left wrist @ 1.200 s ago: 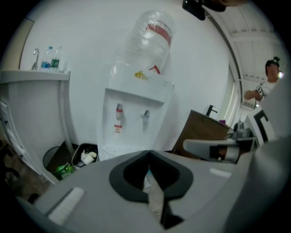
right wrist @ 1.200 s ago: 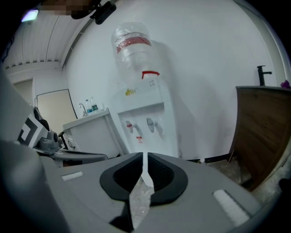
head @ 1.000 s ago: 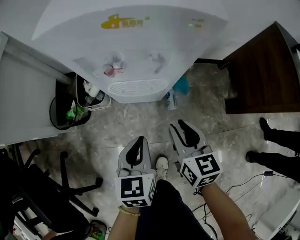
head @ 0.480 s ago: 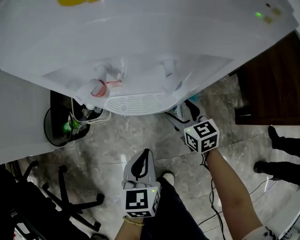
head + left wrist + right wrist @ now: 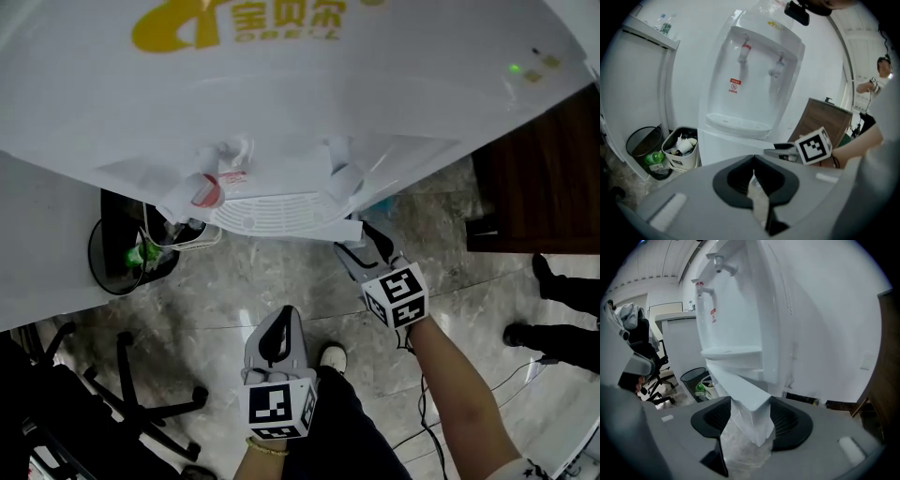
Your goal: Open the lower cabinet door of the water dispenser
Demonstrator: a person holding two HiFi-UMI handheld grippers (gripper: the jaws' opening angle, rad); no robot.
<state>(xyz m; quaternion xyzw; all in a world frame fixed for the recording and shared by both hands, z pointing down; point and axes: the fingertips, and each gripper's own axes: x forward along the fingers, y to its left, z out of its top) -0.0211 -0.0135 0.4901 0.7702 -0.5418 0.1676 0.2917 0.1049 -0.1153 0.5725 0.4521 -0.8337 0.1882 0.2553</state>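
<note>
The white dispenser (image 5: 281, 103) fills the top of the head view, with its two taps (image 5: 211, 183) above a ribbed tray (image 5: 277, 211). The door (image 5: 751, 416) is the white panel below that tray, and from the head view the tray hides most of it. The right gripper (image 5: 364, 246) reaches in under the tray's right corner, pointing down and in toward the cabinet. In the right gripper view the door's free edge stands between the jaws, which are closing on it. Its white corner fills the gap, touching the right pad along its length and the left pad near the tip. That edge juts out from under the tray toward the camera, but how far the door is ajar I cannot tell. The left gripper (image 5: 284, 316) hangs lower and nearer the person, well apart from the dispenser, over the marbled floor (image 5: 244, 281). Its jaws are pressed together at the tips with nothing between them. Left of the dispenser a black bin (image 5: 117, 253) and a white bin (image 5: 187, 230) stand side by side, both holding litter. A dark wood cabinet (image 5: 544, 178) stands to the right.
</note>
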